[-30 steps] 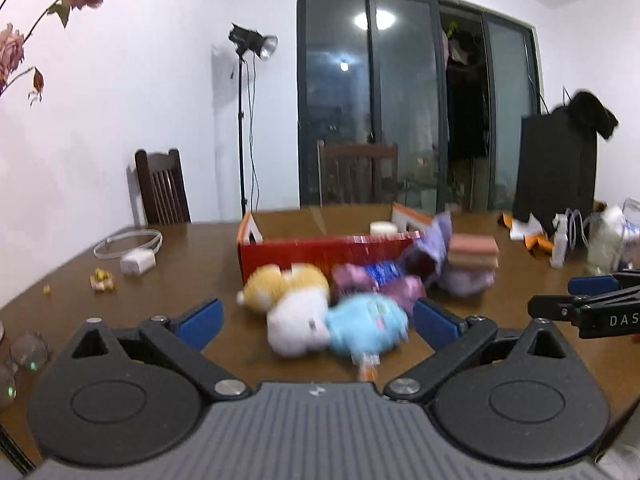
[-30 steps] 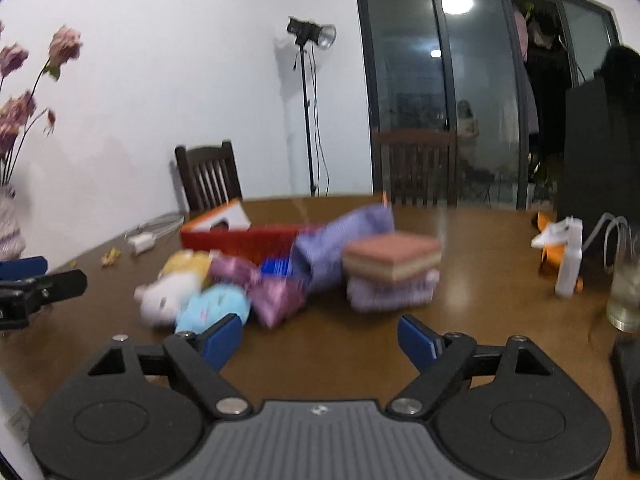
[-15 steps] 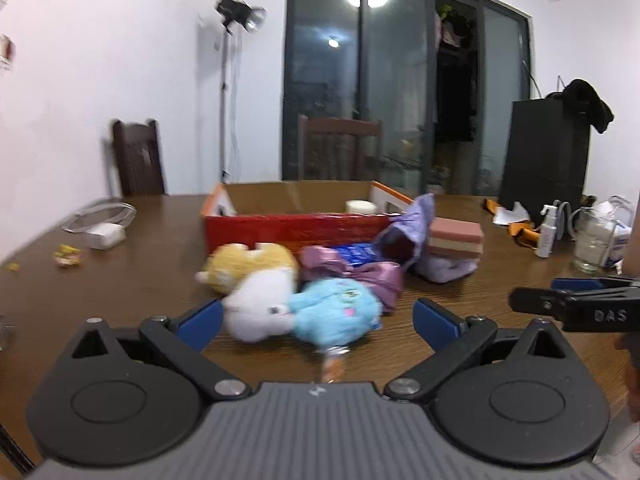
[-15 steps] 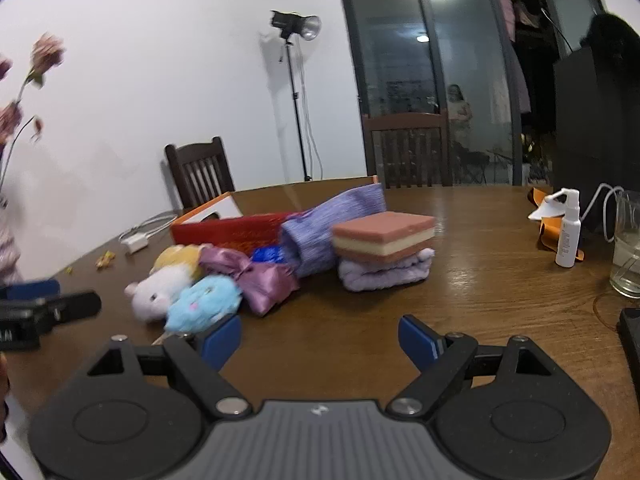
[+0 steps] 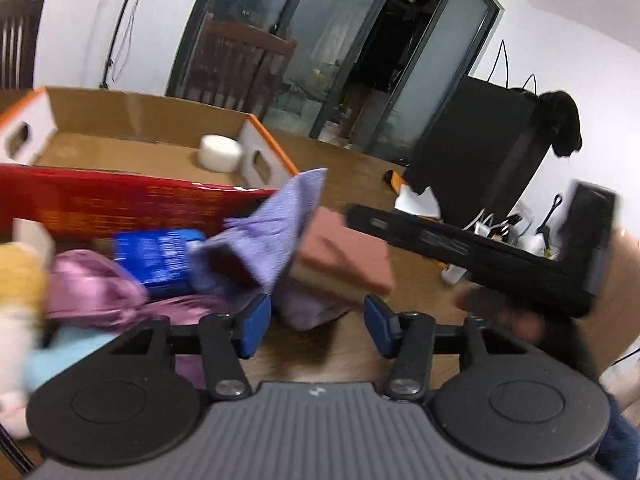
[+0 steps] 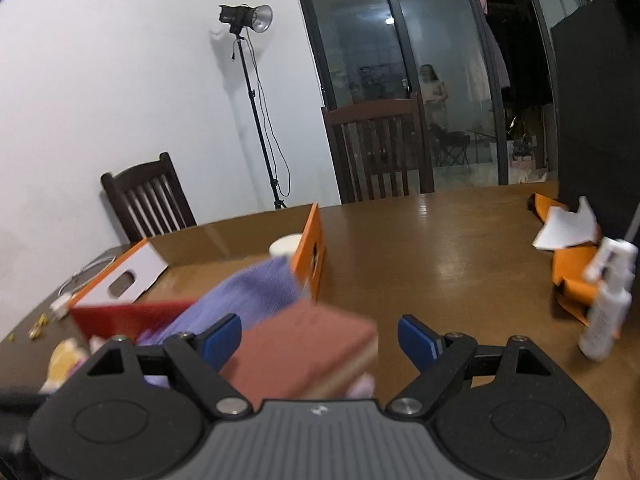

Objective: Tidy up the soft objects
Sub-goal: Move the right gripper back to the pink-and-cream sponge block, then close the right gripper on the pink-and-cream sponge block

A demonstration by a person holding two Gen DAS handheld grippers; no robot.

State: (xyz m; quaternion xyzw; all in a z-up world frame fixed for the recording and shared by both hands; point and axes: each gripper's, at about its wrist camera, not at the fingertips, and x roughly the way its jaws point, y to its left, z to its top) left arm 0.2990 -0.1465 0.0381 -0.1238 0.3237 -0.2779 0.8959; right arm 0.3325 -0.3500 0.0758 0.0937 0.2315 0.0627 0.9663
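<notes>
A pile of soft things lies in front of an open cardboard box (image 5: 128, 148): a purple cloth (image 5: 276, 220), a pink and cream sponge (image 5: 344, 260), a mauve satin bag (image 5: 92, 288), a blue packet (image 5: 156, 256) and plush toys at the left edge (image 5: 16, 280). My left gripper (image 5: 316, 322) is open, just before the cloth and sponge. My right gripper (image 6: 320, 334) is open, with the sponge (image 6: 308, 352) between its fingers, not clamped. The right gripper also shows in the left wrist view (image 5: 460, 248), above the sponge.
A white roll (image 5: 220, 152) lies inside the box (image 6: 240, 256). A spray bottle (image 6: 604, 300) and orange paper (image 6: 568, 272) are on the brown table (image 6: 440, 248) at the right. Chairs stand behind the table. A black case stands at the far right (image 5: 480, 140).
Both grippers moved forward and closer to the pile. The left one swung right toward the cloth and sponge. The right one came down over the sponge.
</notes>
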